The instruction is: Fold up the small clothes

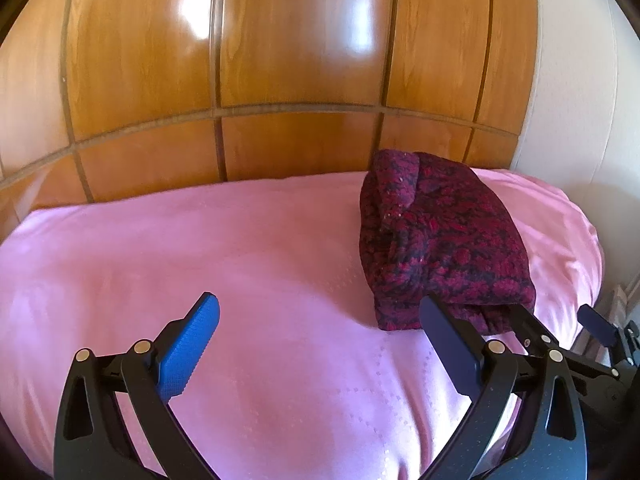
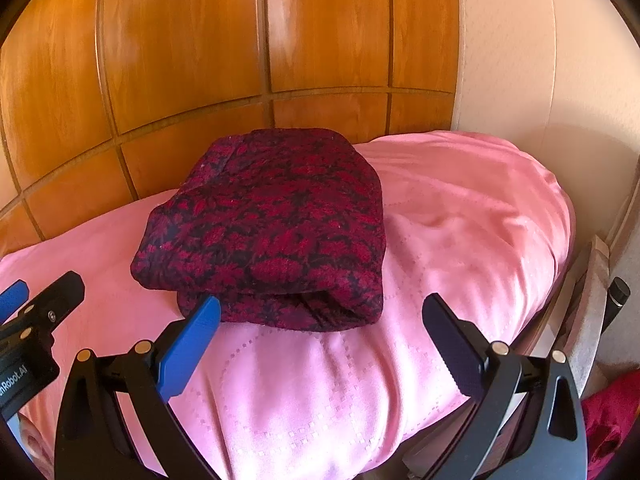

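A dark red and navy patterned garment (image 2: 268, 232) lies folded into a thick bundle on the pink bed cover (image 2: 460, 240). In the left wrist view the garment (image 1: 444, 236) sits to the right, on the bed cover (image 1: 200, 248). My left gripper (image 1: 320, 312) is open and empty, above the bare cover left of the bundle. My right gripper (image 2: 320, 312) is open and empty, just in front of the bundle's near edge. The right gripper's fingers (image 1: 596, 322) show at the right edge of the left view, and the left gripper's fingers (image 2: 60, 292) at the left edge of the right view.
A glossy wooden panelled headboard (image 1: 280, 80) rises behind the bed. A pale wall (image 2: 520, 60) stands to the right. The bed's right edge drops off near a dark handle (image 2: 618, 292), and some red fabric (image 2: 612, 424) lies low at the right.
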Demonstrator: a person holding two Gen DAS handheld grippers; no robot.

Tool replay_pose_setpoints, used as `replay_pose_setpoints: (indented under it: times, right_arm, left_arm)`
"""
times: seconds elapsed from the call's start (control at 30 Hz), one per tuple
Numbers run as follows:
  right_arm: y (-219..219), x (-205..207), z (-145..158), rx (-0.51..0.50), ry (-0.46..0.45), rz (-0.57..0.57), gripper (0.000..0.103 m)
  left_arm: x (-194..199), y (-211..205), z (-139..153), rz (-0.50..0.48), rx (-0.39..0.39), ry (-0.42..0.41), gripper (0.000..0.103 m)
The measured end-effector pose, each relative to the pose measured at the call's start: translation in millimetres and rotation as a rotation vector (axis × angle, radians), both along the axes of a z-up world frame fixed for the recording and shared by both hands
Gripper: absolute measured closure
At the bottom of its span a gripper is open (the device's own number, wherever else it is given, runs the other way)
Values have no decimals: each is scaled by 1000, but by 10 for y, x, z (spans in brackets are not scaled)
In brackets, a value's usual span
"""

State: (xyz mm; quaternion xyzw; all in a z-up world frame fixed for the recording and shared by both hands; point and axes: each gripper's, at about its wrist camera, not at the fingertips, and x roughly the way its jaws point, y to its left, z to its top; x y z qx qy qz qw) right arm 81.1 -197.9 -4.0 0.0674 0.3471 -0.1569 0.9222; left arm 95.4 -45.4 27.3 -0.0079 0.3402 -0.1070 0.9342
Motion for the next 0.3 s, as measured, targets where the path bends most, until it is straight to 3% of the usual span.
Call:
replay_pose_setpoints:
  times: [0.3]
  right_arm:
    - [10, 8, 29, 0, -11, 1, 2]
  left_arm:
    - [15, 16, -33, 8, -4, 11, 4]
